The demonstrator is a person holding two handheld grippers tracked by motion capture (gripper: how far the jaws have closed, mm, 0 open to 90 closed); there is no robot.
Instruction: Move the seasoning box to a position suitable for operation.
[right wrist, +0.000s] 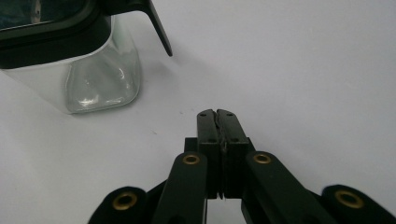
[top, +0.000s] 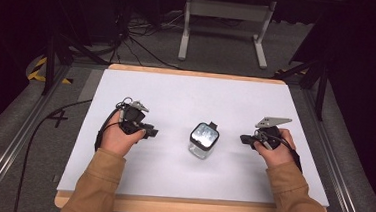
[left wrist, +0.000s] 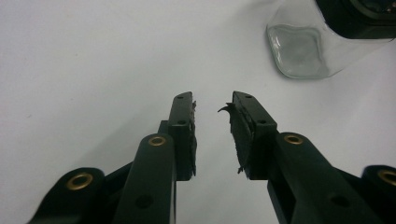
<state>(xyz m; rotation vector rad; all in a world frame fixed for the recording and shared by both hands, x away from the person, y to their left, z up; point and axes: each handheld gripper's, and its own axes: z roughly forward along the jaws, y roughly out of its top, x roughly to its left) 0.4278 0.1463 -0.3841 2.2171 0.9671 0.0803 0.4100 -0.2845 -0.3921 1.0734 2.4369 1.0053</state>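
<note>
I'm sitting w/ both claws low over the white table (top: 186,96), one each side of the clear square jar (top: 203,142), which is standing upright near the table's middle w/ its black-rimmed lid (top: 204,134) on and a small latch tab (top: 213,124) sticking out the far side. Left claw (top: 153,132) is standing narrowly apart, nothing between the pads (left wrist: 239,135), and pointing toward the jar but still well apart from it; in the left gripper view the jar's glass base (left wrist: 298,56) is sitting off to the upper right, so I'm not lined up yet. Right claw (top: 244,138) is pressed fully together, empty, near the jar's other side. My read: I'm approaching to steady the glass body w/ one claw and work the lid w/ the other. To do it well, I'm thinking the left needs widening before closing in, since the jar looks broader than the present gap, then squaring onto flat walls, not corners. Glass is slick, so grip low and firm, w/o tipping it.
</note>
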